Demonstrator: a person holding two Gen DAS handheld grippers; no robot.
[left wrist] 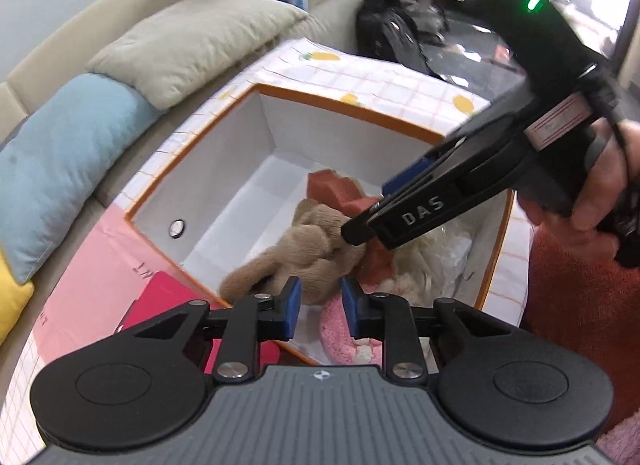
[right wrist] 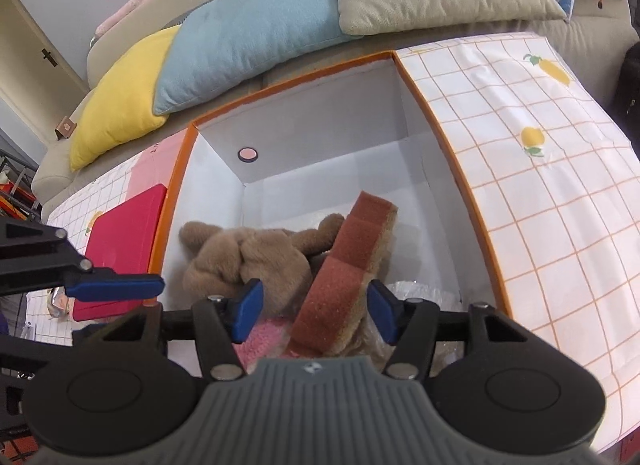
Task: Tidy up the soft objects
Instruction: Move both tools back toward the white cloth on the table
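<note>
Inside the orange-rimmed box on the cloth-covered bench: a red-brown sponge, propped aslant against a brown plush toy, with a pink fluffy piece and some pale crinkled stuff beneath, too jumbled to name.

Right tool: released, jaws well apart, straddling the near end of the sponge. Clear gap at the left pad; right pad just beside the sponge's edge, contact not certain. No squeeze visible on the foam.

Long axis of the sponge: away from the right tool toward the far wall of the box, leaning a little rightward in the right wrist view, so roughly in line with the tool and flanked along its long sides.

Left tool: jaws narrowed but not clenched, nothing between the pads, hanging above the box's near rim, over the plush toy and the pink piece.

Nearer to the sponge: the right hand, plainly. Probably best suited for any regrasp or nudge of it; left better placed for the plush toy.
</note>
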